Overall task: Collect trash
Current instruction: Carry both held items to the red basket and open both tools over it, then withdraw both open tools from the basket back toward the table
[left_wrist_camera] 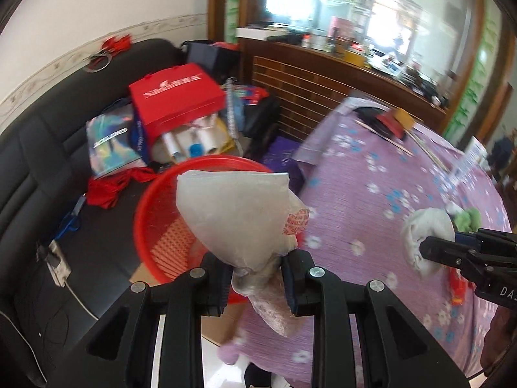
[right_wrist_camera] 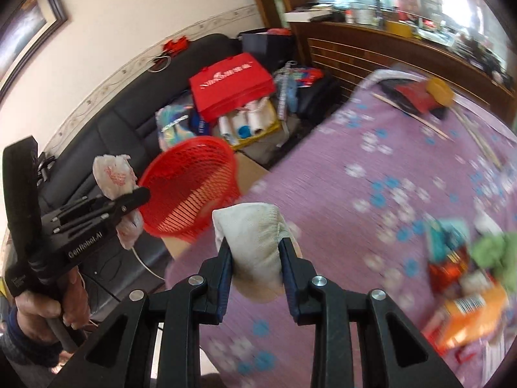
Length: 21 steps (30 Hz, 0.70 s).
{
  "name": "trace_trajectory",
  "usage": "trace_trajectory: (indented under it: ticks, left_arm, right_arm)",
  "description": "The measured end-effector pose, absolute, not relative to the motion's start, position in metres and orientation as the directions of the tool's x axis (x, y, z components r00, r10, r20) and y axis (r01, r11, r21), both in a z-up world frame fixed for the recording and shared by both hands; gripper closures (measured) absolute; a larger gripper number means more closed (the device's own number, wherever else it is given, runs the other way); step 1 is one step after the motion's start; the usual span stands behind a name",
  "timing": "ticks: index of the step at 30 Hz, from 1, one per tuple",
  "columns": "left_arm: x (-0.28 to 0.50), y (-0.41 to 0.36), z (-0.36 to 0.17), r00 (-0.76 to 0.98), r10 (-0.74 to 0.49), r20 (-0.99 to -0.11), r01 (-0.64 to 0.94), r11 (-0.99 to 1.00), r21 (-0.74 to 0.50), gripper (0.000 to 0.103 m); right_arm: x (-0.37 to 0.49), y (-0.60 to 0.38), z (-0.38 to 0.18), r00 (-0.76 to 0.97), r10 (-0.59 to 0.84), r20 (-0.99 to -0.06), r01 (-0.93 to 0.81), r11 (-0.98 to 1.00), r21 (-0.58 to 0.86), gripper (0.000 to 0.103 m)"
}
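My left gripper (left_wrist_camera: 257, 270) is shut on a crumpled clear plastic bag (left_wrist_camera: 239, 213) with red print, held in front of a red mesh basket (left_wrist_camera: 161, 223). In the right wrist view the left gripper (right_wrist_camera: 135, 195) and its bag (right_wrist_camera: 113, 174) sit just left of the basket (right_wrist_camera: 190, 190). My right gripper (right_wrist_camera: 255, 255) is shut on a wad of white cloth (right_wrist_camera: 255, 236) above the purple table. In the left wrist view the right gripper (left_wrist_camera: 429, 252) and the wad (left_wrist_camera: 423, 229) show at the right.
A purple flowered tablecloth (right_wrist_camera: 371, 177) covers the table. Wrappers, an orange box (right_wrist_camera: 468, 313) and a green cloth (right_wrist_camera: 494, 252) lie at its right. A black sofa (left_wrist_camera: 38, 168) with a red bag (left_wrist_camera: 176, 97) and clutter stands behind the basket. A wooden counter (left_wrist_camera: 323, 74) is at the back.
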<state>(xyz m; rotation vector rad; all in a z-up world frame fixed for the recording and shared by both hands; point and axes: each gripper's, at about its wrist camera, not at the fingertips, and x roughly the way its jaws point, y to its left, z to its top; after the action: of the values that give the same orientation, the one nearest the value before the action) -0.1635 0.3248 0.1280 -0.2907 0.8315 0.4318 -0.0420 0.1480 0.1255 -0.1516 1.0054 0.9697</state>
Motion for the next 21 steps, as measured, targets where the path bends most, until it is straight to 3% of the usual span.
trace_trajectory:
  ticks: [12,13,15,16,17,21]
  left_arm:
    - [-0.146,0.401,0.101,0.555,0.204,-0.807,-0.505,0.853,-0.131,0.076]
    - [-0.144,0.403,0.101,0.556,0.2,-0.807,-0.5,0.855,-0.133,0.074]
    - [-0.143,0.407,0.103,0.559,0.201,-0.804,-0.502,0.854,-0.136,0.049]
    - [-0.145,0.409,0.105,0.569,0.21,-0.795,-0.508,0.85,-0.139,0.047]
    - [-0.146,0.41,0.107,0.575,0.215,-0.789,-0.507,0.85,-0.138,0.047]
    - [-0.15,0.412,0.112,0.588,0.207,-0.782,-0.501,0.852,-0.151,0.047]
  right_arm:
    - [-0.013,0.274,0.117,0.131,0.626,-0.769,-0.745,0.574,0.34,0.067]
    - [-0.01,0.278,0.117,0.131,0.627,-0.768,-0.743,0.575,0.343,0.064]
    - [-0.006,0.288,0.116,0.129,0.636,-0.761,-0.733,0.578,0.359,0.049]
    - [-0.004,0.289,0.117,0.127,0.641,-0.757,-0.727,0.579,0.368,0.036]
    - [-0.003,0.29,0.119,0.131,0.65,-0.748,-0.722,0.58,0.377,0.034]
    - [-0.003,0.28,0.128,0.158,0.657,-0.737,-0.716,0.59,0.372,0.034]
